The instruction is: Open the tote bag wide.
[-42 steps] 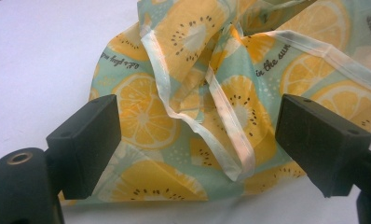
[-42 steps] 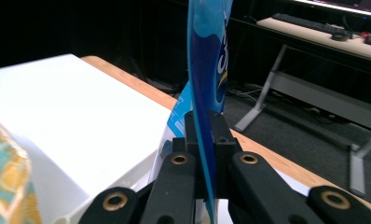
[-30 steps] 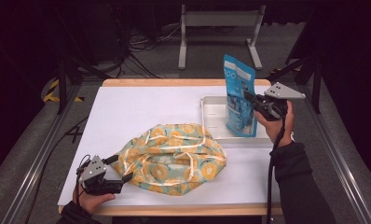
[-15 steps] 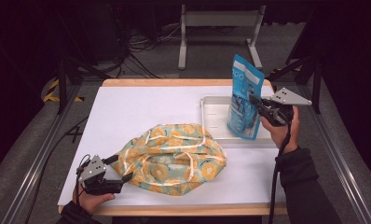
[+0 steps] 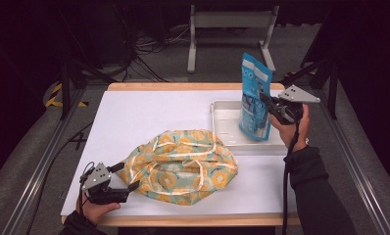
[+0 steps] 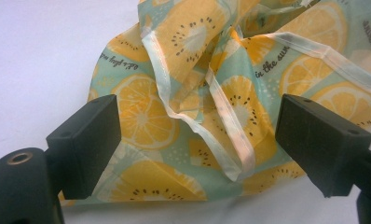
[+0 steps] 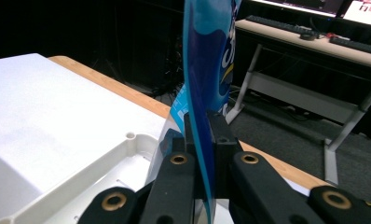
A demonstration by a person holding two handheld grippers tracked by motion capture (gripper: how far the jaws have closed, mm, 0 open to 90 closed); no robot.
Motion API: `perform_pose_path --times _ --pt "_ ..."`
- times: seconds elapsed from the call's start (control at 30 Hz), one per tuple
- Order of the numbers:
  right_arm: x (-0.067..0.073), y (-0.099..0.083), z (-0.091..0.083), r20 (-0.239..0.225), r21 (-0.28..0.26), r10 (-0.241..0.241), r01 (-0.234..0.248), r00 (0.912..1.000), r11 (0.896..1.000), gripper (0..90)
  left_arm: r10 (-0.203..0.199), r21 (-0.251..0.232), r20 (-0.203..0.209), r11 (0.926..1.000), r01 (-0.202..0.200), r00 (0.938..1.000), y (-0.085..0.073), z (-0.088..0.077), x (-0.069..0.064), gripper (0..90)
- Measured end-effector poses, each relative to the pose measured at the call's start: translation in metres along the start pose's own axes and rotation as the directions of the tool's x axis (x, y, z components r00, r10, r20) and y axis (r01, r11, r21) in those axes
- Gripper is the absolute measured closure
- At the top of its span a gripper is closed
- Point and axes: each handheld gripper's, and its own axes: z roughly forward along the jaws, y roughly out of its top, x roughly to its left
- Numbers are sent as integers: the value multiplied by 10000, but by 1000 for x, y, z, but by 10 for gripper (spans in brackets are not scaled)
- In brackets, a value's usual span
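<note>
A blue snack pouch [image 5: 255, 98] hangs upright above the white tray [image 5: 224, 108] at the table's right side. My right gripper [image 5: 270, 104] is shut on the pouch's edge; in the right gripper view the jaws pinch the pouch [image 7: 207, 84] between them. A crumpled cloth bag with an orange-slice print [image 5: 181, 164] lies at the front middle of the table. My left gripper [image 5: 125, 177] rests at the bag's left edge with its jaws wide open. In the left gripper view the bag [image 6: 221, 93] and its pale strap lie between and beyond the jaws, untouched by them.
The white table top [image 5: 149, 112] has a wooden edge at front and back. Metal rails run along both sides of the table. A grey stand [image 5: 232, 29] and cables are on the floor behind.
My right gripper has lifted the pouch a little higher above the tray and shifted slightly right. The left gripper and the bag stay put.
</note>
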Motion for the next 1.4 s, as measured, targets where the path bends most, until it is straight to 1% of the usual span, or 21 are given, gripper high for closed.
perform_pose_path --times 0.17,0.2,0.27,0.3,0.37,0.47,0.6,0.67,0.8,0.87,0.9,0.97,1.07,1.1,1.13,1.17,1.2,1.23,1.27,1.33,1.4 --pt "0 -1 0 248 -62 -233 235 9994 9997 890 7 7 4 10000 -7 10000 0 0 0 151" --pt "-1 -3 -2 341 -53 -387 389 9987 9992 889 26 22 2 10000 -26 10000 0 0 0 151" --pt "-1 -4 -3 343 -73 -416 419 9985 9991 888 52 25 0 10000 -52 10000 0 0 0 151" --pt "-3 -7 -5 295 -119 -438 441 9986 9990 886 53 23 8 10000 -53 10000 0 0 0 151" --pt "-7 -14 -10 -58 -204 -398 397 9992 9990 868 53 31 23 10000 -53 10000 0 0 0 151" --pt "-8 -24 -14 -404 -246 -407 398 9984 9989 832 49 102 14 9999 -49 10000 0 0 -1 150" --pt "-8 -31 -17 -464 -292 -68 54 9989 9996 795 24 107 -8 9999 -24 10000 0 0 -1 148" --pt "-7 -33 -17 -533 -268 46 -61 9986 9996 720 42 114 -7 9999 -42 10000 0 0 0 148" --pt "-3 -39 -15 -628 32 244 -243 9977 9997 562 58 46 24 10000 -58 10000 0 0 0 148" --pt "-2 -42 -14 -688 286 483 -464 9965 9985 499 60 42 15 10000 -60 10000 0 0 -1 148" --pt "-3 -44 -14 -784 546 717 -675 9943 9962 453 67 42 18 10000 -67 10000 0 0 -1 147" --pt "-3 -48 -16 -833 586 916 -869 9923 9945 444 72 73 21 9999 -72 10000 0 0 -1 146" --pt "-3 -55 -19 -883 909 764 -684 9932 9935 425 55 89 32 9999 -55 10000 0 0 -1 146" --pt "-3 -57 -21 -1005 1167 908 -789 9908 9900 416 71 73 30 9999 -71 10000 0 0 -1 146" --pt "-4 -58 -23 -1060 1189 1033 -906 9890 9888 434 88 83 20 9999 -89 10000 0 0 -1 146" --pt "-4 -61 -28 -1004 1065 986 -879 9900 9904 471 104 76 17 9999 -104 9999 0 1 -1 146" --pt "-4 -63 -30 -944 1221 942 -824 9911 9891 506 153 106 5 9998 -153 9999 1 0 -1 147" --pt "-4 -63 -30 -944 1221 942 -824 9911 9891 506 153 106 5 9998 -153 9999 1 0 -1 148" --pt "-3 -66 -32 -1021 1387 858 -712 9911 9878 542 159 128 3 9998 -159 9999 1 0 -1 148" --pt "-2 -72 -36 -1050 1464 727 -569 9918 9876 691 157 133 3 9998 -157 9999 1 1 -1 149" --pt "-4 -79 -41 -1040 1442 971 -816 9898 9862 801 170 135 10 9998 -170 9999 1 1 -1 149"
